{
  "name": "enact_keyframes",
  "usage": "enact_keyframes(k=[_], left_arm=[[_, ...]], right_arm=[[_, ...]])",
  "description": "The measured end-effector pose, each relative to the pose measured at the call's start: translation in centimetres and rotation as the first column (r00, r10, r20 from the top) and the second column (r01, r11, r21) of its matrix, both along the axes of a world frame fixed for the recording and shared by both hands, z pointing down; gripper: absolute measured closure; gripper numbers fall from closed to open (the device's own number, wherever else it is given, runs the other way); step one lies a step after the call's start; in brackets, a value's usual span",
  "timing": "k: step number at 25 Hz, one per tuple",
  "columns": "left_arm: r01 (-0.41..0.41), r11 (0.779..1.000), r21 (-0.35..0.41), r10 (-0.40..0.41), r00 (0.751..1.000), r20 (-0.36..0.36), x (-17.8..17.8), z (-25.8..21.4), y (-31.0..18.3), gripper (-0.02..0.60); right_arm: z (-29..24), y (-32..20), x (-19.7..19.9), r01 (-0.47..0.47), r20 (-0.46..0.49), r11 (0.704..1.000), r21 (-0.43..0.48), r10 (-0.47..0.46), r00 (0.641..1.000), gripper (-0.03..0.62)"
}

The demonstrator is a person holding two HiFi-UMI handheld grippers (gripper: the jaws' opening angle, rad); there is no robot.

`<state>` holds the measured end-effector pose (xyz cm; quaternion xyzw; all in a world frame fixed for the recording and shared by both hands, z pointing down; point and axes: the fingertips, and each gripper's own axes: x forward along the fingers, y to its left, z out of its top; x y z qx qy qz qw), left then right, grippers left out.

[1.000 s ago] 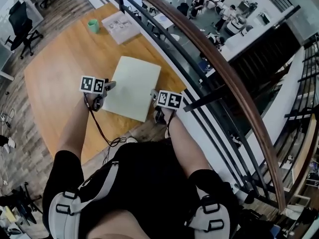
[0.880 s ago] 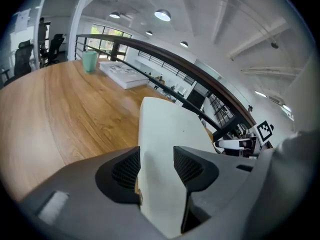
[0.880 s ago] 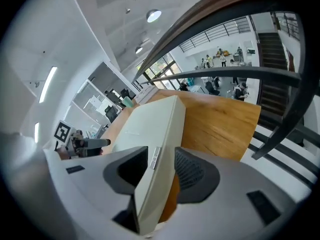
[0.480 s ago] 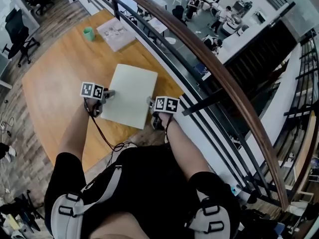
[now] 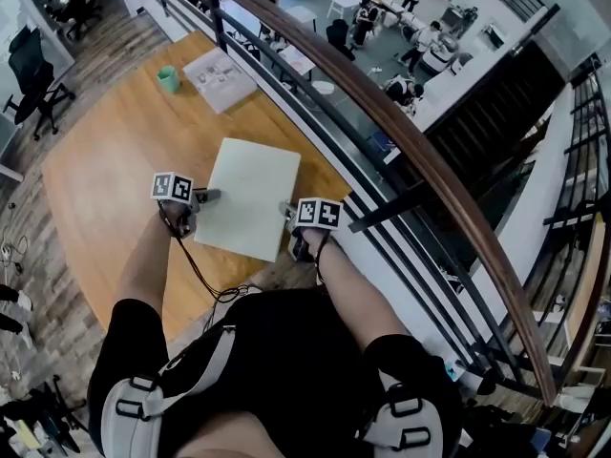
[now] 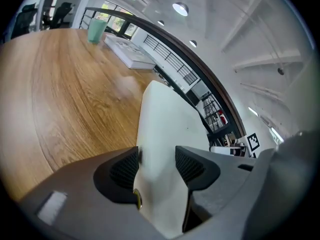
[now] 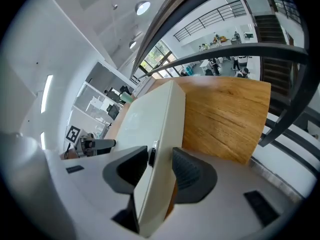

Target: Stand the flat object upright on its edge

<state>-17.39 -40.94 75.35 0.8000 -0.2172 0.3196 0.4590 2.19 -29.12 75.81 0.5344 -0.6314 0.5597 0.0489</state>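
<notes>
The flat object is a white rectangular board point(image 5: 246, 197) on the wooden table point(image 5: 105, 170), its near edge by the table's front edge. My left gripper point(image 5: 202, 198) is at its near left corner and my right gripper point(image 5: 289, 216) at its near right corner. In the left gripper view the board point(image 6: 162, 129) runs between the jaws of the left gripper point(image 6: 156, 166). In the right gripper view the board's edge point(image 7: 157, 134) lies between the jaws of the right gripper point(image 7: 161, 166), with a thin gap at one pad. Both pairs of jaws are opening.
A green cup point(image 5: 168, 77) and a flat stack of printed sheets point(image 5: 221, 77) sit at the table's far end. A dark railing point(image 5: 401, 151) runs along the table's right side, with a drop to a lower floor behind it. A cable point(image 5: 205, 275) hangs from the left gripper.
Both grippers have stayed at the board's near corners. Board and grippers sit slightly lower and further left in the head view than a second ago.
</notes>
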Motion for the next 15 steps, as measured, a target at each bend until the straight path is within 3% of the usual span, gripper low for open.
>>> enact_keyframes(k=[4,9,15], left_arm=[[0.029,1.0,-0.012,-0.029,1.0,-0.002,-0.2,0.4,-0.1,0.353],[0.067,0.998,0.015,-0.067,0.997,0.023,0.4,0.0,0.8,0.357],[0.102,0.992,-0.078,-0.105,0.994,-0.03,0.3,-0.7,3.5,0.359]], right_arm=[[0.2,-0.3,-0.2,0.053,-0.006,0.999,0.005,-0.053,0.999,0.439],[0.2,0.0,0.6,0.079,0.054,0.997,0.011,-0.079,0.995,0.442],[-0.7,-0.3,1.6,0.149,-0.001,0.989,-0.001,-0.149,0.989,0.464]])
